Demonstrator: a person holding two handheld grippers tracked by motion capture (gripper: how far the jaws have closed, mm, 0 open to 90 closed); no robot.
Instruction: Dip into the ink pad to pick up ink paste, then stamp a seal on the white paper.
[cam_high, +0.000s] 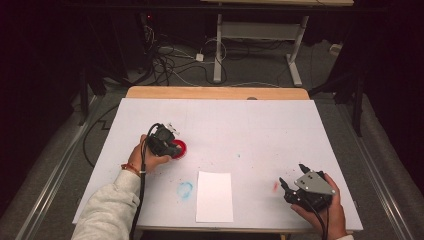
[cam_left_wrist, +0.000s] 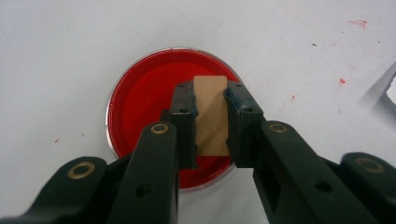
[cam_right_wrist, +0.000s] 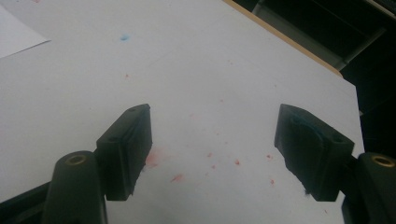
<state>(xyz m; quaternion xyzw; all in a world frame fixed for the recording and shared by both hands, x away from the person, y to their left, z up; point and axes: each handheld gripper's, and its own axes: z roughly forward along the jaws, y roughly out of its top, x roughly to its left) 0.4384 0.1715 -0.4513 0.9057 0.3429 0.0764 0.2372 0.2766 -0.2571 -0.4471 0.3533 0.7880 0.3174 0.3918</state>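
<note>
Left gripper (cam_left_wrist: 211, 119) fingers clamped a wooden block (cam_left_wrist: 211, 116) above the red paint dish (cam_left_wrist: 144, 107); right gripper (cam_right_wrist: 212, 149) fingers stood wide, empty.

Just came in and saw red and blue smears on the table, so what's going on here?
A person works two handheld grippers at a white table. The left gripper is shut on a small wooden block, held over a round dish of red paint. The right gripper rests open near the table's right edge, holding nothing. A blank white sheet of paper lies between them, beside a blue smear.
</note>
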